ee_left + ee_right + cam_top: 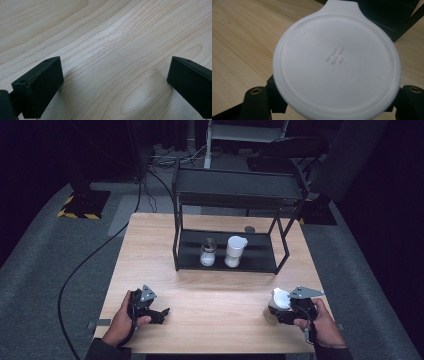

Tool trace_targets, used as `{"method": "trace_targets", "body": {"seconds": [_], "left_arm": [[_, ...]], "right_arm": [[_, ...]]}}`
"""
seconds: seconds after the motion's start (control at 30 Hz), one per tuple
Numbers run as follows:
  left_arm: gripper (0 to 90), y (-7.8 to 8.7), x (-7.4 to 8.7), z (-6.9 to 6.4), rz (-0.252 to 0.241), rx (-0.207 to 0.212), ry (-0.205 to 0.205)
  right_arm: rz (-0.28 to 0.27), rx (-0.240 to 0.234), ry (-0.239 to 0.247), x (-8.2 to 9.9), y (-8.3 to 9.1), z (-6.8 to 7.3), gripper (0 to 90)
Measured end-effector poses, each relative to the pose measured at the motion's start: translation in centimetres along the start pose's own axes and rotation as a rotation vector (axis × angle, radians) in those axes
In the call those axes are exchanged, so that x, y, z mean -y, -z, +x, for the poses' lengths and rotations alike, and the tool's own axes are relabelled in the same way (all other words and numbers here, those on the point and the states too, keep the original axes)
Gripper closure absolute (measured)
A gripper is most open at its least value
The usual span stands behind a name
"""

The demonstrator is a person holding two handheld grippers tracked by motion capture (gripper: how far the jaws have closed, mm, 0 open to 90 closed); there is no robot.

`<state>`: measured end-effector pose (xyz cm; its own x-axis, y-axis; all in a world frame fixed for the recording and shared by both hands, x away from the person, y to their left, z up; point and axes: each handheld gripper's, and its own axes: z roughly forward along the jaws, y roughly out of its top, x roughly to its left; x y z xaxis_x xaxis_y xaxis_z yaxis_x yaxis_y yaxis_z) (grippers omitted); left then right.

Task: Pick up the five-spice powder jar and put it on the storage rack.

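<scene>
Progress looked early: the right gripper [278,312] had clamped on a white-lidded jar [278,304] standing near the front right edge of the table [210,310], not yet lifted. Two similar jars [221,252] already stood on the lower shelf of the black rack [227,262] farther back, so carrying this one there probably remained. Left gripper [159,314] rested with its jaws wide apart and nothing between them.

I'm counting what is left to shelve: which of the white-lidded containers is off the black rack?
The white-lidded container clamped in the right gripper at the table's near right. The glass jar and white jar stand on the rack's bottom shelf.
</scene>
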<state>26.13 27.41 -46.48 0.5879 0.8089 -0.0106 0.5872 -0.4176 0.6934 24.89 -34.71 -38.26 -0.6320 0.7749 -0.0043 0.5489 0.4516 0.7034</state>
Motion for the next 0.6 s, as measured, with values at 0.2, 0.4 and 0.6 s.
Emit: {"method": "trace_targets", "body": {"seconds": [0.2, 0.4, 0.6], "left_arm": [[0.4, 0.0, 0.0, 0.0, 0.0, 0.0, 0.0], [0.4, 0.0, 0.0, 0.01, 0.0, 0.0, 0.0], [0.4, 0.0, 0.0, 0.0, -0.001, 0.0, 0.0]], "right_arm": [[0.002, 0.004, 0.009, -0.09, 0.01, 0.13, 29.9], [0.008, 0.007, -0.001, -0.25, 0.05, 0.13, 29.9], [0.008, 0.016, -0.004, -0.29, 0.07, 0.15, 30.0]]}}
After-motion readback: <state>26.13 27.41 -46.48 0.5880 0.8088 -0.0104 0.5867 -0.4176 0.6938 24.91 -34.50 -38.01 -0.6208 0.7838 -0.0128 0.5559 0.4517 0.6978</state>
